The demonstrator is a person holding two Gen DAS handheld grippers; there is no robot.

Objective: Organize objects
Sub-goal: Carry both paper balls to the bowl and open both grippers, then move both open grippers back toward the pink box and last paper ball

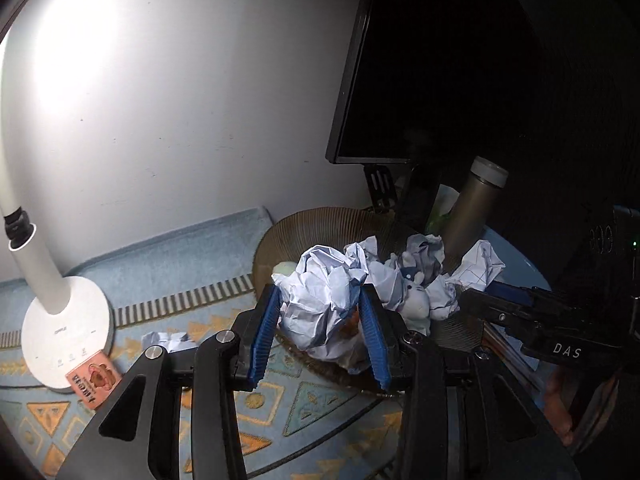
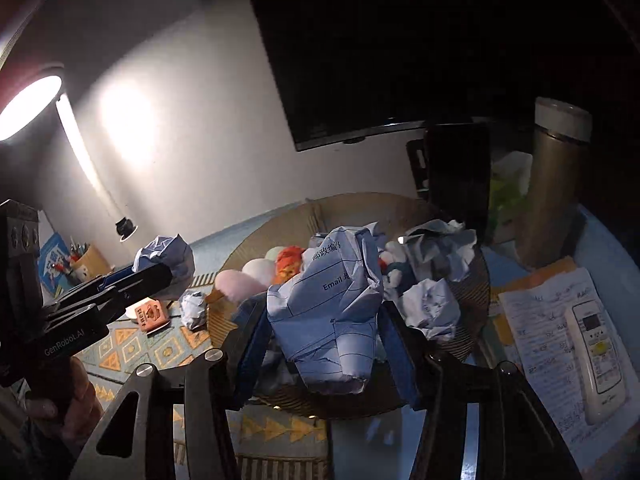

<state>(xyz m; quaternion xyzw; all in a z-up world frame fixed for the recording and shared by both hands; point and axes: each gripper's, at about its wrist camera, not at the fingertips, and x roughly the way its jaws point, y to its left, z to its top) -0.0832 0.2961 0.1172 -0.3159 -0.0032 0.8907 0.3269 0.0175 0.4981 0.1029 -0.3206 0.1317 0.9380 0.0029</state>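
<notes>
Now both grippers tilt down toward the basket (image 1: 320, 220); the left gripper (image 1: 320, 332) has its jaws clenched on a paper ball (image 1: 320, 300), raised over the basket's near rim; the right gripper (image 2: 328, 344) grips a printed paper wad (image 2: 332, 312) above the basket's front edge; a hand (image 2: 76, 396) holds the left gripper left of the basket; a lamp (image 1: 60, 320) stands further left.

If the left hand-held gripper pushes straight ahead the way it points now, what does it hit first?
The left hand-held gripper is already shut on a crumpled paper ball. Straight on, that ball would probably meet the other paper wads and the small plush toy piled in the round ribbed basket; depth is unclear.
</notes>
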